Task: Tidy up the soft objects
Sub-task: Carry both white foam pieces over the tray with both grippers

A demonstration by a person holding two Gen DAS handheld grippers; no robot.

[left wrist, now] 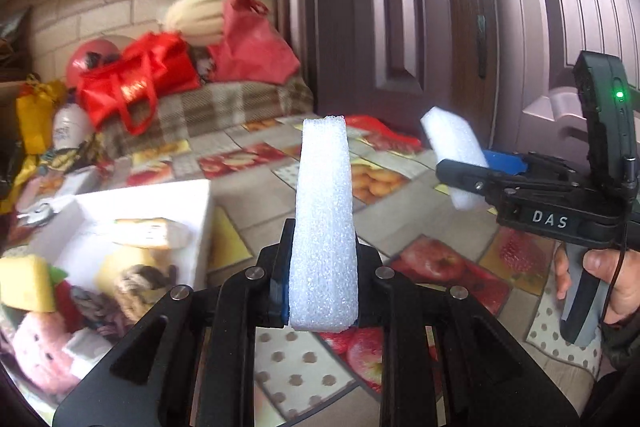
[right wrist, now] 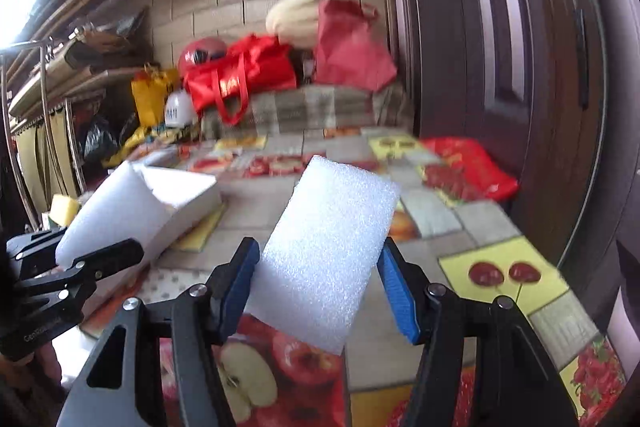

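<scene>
From the left wrist view we see our left gripper (left wrist: 322, 291) clamped tight on a narrow white foam block (left wrist: 323, 227), which stands nearly upright between the black fingers and is lifted clear of the fruit-print tablecloth (left wrist: 440, 267). To the right, well apart, our right gripper (left wrist: 466, 171) carries a second foam block (left wrist: 454, 147) above the cloth, with a hand (left wrist: 612, 279) wrapped around its grey handle. The stretch of cloth ahead of the block lies open as far as a plaid blanket (left wrist: 224, 107) piled with red bags (left wrist: 140, 79); a dark panelled door (left wrist: 460, 7) closes off the right side. At lower left sits a white box (left wrist: 200, 211) with its top open, holding a yellow sponge (left wrist: 26, 283), a pink plush toy (left wrist: 40, 351), a knotted rope toy (left wrist: 138, 279) and other soft pieces we cannot make out. From the right wrist view, the wider foam block (right wrist: 328, 251) sits tilted between the blue pads (right wrist: 398, 299) of the right gripper (right wrist: 320, 287); the left pad presses its edge, and the right pad meets its upper corner, so the jaws grip it. The left gripper (right wrist: 100, 259) shows at the left edge with its foam block (right wrist: 112, 211), just in front of the white box (right wrist: 192, 195). A red packet (right wrist: 468, 167) lies by the door (right wrist: 520, 67), at the cloth's far right edge.
</scene>
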